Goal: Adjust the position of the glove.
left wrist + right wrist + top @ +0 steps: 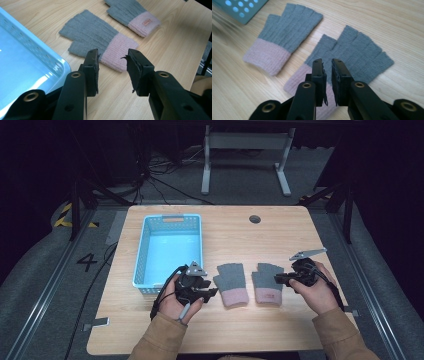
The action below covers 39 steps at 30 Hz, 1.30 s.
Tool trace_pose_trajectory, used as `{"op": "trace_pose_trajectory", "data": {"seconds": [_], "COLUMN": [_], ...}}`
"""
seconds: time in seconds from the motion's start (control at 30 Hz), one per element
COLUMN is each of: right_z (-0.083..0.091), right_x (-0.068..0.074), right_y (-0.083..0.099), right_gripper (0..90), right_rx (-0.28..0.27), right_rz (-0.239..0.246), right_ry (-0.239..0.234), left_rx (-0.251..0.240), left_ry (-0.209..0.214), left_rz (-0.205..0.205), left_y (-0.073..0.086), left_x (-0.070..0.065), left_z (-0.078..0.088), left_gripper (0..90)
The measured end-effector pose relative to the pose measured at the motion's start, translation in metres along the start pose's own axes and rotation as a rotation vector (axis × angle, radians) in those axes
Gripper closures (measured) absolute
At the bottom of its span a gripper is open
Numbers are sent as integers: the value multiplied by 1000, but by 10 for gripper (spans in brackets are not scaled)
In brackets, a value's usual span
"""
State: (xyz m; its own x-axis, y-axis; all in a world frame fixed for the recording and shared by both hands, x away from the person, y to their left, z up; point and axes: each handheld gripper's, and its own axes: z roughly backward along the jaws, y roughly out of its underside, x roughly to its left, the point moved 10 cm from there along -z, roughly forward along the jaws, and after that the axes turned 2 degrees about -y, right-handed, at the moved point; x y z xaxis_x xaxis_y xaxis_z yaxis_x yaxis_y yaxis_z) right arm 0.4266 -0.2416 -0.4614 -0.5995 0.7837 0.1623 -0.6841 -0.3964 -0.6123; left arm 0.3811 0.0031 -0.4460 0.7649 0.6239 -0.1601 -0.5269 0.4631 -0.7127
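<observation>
Two grey fingerless gloves with pink cuffs lie flat side by side on the wooden table, the left glove and the right glove, which has a small label on its cuff. My left gripper sits just left of the left glove's cuff. In the left gripper view it stands open, and the left glove lies just past its tips. My right gripper is at the right glove's right edge. In the right gripper view it hovers over the right glove near the cuff, with a narrow gap and nothing between the jaws.
A light blue perforated basket stands on the table's left half, close beside my left gripper, with nothing seen inside. A round cable hole sits near the far edge. A white table frame stands on the floor beyond.
</observation>
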Motion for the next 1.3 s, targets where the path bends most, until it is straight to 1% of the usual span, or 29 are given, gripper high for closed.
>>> {"op": "trace_pose_trajectory", "data": {"seconds": [0.07,0.1,0.13,0.2,0.27,0.3,0.37,0.4,0.43,0.47,0.5,0.53,0.57,0.67,0.73,0.77,0.8,0.83,0.87,0.93,1.03,1.07,1.1,1.2,1.27,1.3], "right_z": [-1,-1,-2,-3,-8,-8,-13,-18,-18,-24,-24,-30,-30,-36,-45,-45,-49,-54,-61,-64,-75,-82,-82,-93,-100,-104], "right_x": [6,6,11,14,22,22,26,32,32,40,40,46,46,52,58,58,61,63,66,67,72,74,74,77,79,80], "right_y": [-3,-3,-8,-9,-14,-14,-18,-22,-22,-25,-25,-27,-27,-29,-30,-30,-30,-30,-31,-32,-34,-36,-36,-38,-39,-38], "right_gripper": [787,787,772,764,738,738,727,719,719,712,712,710,710,709,702,702,693,684,681,679,667,655,655,635,636,635], "right_rx": [-2,-2,-9,-10,2,2,4,12,12,21,21,33,33,46,66,66,76,86,98,102,118,124,124,132,145,151], "right_rz": [-10,-10,-6,-8,-12,-12,-9,1,1,11,11,21,21,33,30,30,30,29,38,39,40,35,35,21,20,29], "right_ry": [-19,-19,-20,-22,-27,-27,-27,-27,-27,-31,-31,-38,-38,-41,-49,-49,-55,-57,-58,-58,-65,-63,-63,-63,-59,-57], "left_rx": [-6,-11,-19,-23,-34,-34,-39,-42,-44,-47,-49,-50,-48,-48,-47,-44,-44,-43,-42,-44,-37,-36,-36,-34,-34,-34], "left_ry": [1,-2,-5,-7,-11,-11,-14,-12,-14,-16,-15,-15,-12,-12,-12,-12,-14,-15,-15,-15,-11,-10,-11,-12,-11,-12], "left_rz": [5,4,9,10,20,20,26,31,27,29,29,28,28,27,27,27,29,29,30,31,26,30,31,30,34,35], "left_y": [-1,-2,-3,-4,-4,-4,-5,-5,-6,-6,-6,-7,-7,-6,-6,-5,-5,-5,-5,-5,-4,-4,-4,-4,-3,-3], "left_x": [0,1,2,2,5,5,7,7,8,8,8,8,8,9,9,9,9,9,9,9,9,9,9,10,11,11], "left_z": [2,3,5,7,10,10,12,13,14,14,15,15,14,14,14,14,13,13,12,12,11,10,10,9,9,9], "left_gripper": [618,618,615,612,606,605,604,602,602,599,599,597,597,594,590,590,589,588,586,584,582,582,582,581,579,577]}}
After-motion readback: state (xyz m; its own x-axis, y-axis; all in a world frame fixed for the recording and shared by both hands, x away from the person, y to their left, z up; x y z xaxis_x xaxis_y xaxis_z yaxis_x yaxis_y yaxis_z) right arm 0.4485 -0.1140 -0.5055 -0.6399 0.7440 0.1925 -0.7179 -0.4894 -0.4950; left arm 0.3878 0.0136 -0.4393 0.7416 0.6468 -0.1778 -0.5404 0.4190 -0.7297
